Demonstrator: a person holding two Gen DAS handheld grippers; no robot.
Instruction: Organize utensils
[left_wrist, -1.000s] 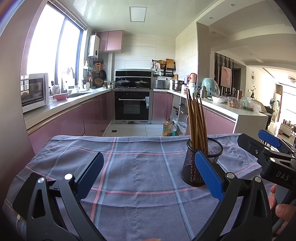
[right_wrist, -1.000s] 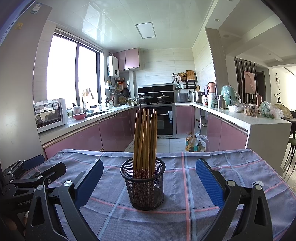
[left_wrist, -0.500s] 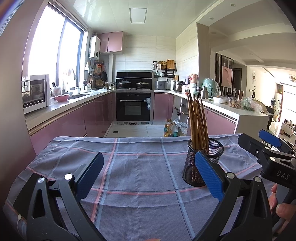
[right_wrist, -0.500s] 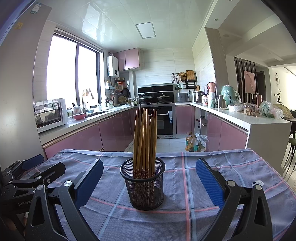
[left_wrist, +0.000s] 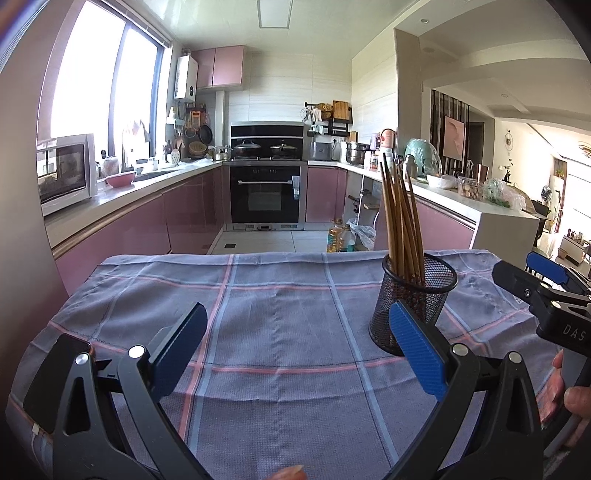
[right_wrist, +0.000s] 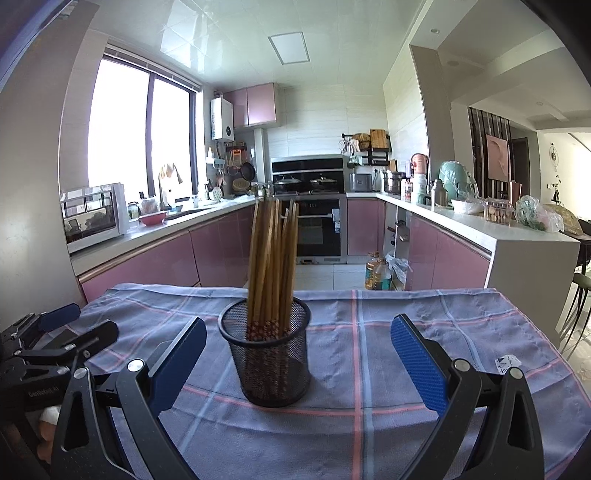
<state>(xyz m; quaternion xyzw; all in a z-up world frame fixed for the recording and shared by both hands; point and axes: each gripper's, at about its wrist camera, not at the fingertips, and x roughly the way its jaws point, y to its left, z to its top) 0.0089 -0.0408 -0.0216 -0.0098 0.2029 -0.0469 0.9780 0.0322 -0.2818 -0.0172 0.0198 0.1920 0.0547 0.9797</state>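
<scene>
A black mesh cup (left_wrist: 417, 299) (right_wrist: 271, 360) stands upright on the checked tablecloth (left_wrist: 280, 325) (right_wrist: 388, 350). Several wooden chopsticks (left_wrist: 400, 225) (right_wrist: 273, 264) stand in it, leaning slightly. My left gripper (left_wrist: 299, 347) is open above the cloth, with the cup just beyond its right finger. My right gripper (right_wrist: 299, 354) is open too, and the cup sits a little ahead of it, nearer its left finger. Nothing is held by either. In the left wrist view the right gripper (left_wrist: 546, 291) shows at the right edge; the left gripper (right_wrist: 48, 343) shows at the left edge of the right wrist view.
The table's far edge drops to a kitchen floor with oil bottles (right_wrist: 376, 273). Pink cabinets and counters line both sides, with an oven (left_wrist: 267, 192) at the back. A small white tag (right_wrist: 508, 363) lies on the cloth at the right. A person's fingers (left_wrist: 569, 391) hold the right tool.
The left wrist view has tipped down a little, so the kitchen sits higher in frame. The right view has pulled back and shifted slightly right; the cup now appears left of centre. Both grippers remain open.
</scene>
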